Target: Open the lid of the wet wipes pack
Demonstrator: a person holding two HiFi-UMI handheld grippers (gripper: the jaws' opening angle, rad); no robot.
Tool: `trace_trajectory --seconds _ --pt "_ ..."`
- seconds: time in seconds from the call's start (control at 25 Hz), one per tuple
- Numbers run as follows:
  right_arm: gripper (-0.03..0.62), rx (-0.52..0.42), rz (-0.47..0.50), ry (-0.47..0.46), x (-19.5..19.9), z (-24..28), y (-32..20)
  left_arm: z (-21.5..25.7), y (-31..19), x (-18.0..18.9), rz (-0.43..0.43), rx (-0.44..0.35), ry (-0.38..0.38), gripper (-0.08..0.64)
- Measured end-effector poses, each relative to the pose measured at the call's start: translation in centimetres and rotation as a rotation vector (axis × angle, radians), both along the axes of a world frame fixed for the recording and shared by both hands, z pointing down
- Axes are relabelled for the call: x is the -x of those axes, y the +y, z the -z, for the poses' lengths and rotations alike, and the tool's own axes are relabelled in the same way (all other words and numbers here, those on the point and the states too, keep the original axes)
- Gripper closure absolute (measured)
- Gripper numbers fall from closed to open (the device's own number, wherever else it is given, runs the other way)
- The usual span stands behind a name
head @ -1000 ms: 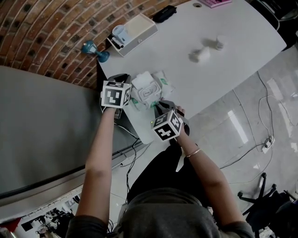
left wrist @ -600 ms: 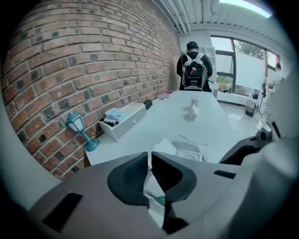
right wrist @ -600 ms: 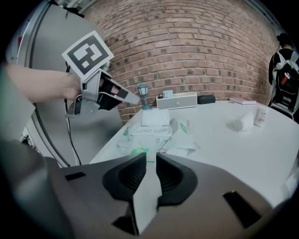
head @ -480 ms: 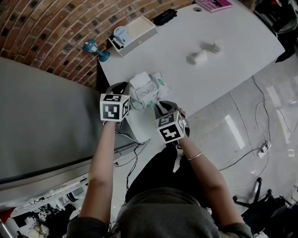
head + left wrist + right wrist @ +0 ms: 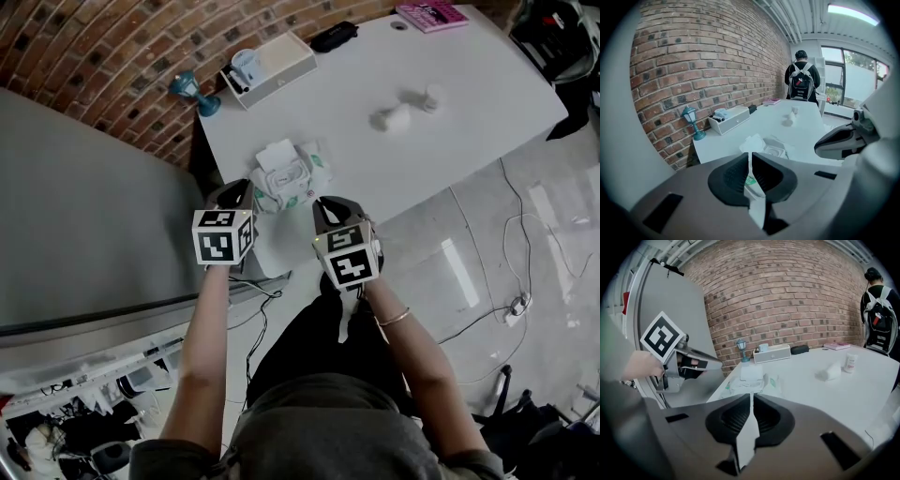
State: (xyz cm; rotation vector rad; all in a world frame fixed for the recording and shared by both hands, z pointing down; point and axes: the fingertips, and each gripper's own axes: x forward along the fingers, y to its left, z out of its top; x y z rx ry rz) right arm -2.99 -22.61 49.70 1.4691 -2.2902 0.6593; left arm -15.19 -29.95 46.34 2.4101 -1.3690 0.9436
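Note:
The wet wipes pack (image 5: pixel 286 176) lies near the white table's front corner. Its white lid (image 5: pixel 278 153) stands raised over the opening. In the left gripper view the pack (image 5: pixel 772 149) lies just beyond the jaws, and in the right gripper view the pack (image 5: pixel 752 377) lies ahead. My left gripper (image 5: pixel 244 190) hangs at the pack's near left, apart from it, with its jaws together on nothing. My right gripper (image 5: pixel 324 203) hovers at the pack's near right. Its jaws are closing to a thin slit with nothing between them.
On the table (image 5: pixel 450 84) stand a white box (image 5: pixel 270 58), a blue lamp figure (image 5: pixel 192 97), a black case (image 5: pixel 333 34), a pink book (image 5: pixel 431 13), and a small bottle with crumpled tissue (image 5: pixel 403 111). A grey panel (image 5: pixel 84 206) flanks the left. A person with a backpack (image 5: pixel 801 82) stands far off.
Both grippers have drawn back from the pack toward the table's near edge and risen a little. The pack stays on the table with its lid up.

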Motion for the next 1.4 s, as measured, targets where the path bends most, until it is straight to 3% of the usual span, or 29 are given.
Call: trace_trajectory --seconds 0.76,1.4 --pt "0.584 -0.054 0.020 0.000 -2.9 3.2 4.3 1.3 8.5 1.1 0.135 -0.039 0.124 0.526" --pt "0.589 -0.087 0.015 -0.032 -4.5 4.7 5.5 1.5 10.7 2.1 0.200 -0.072 0.179 0.526"
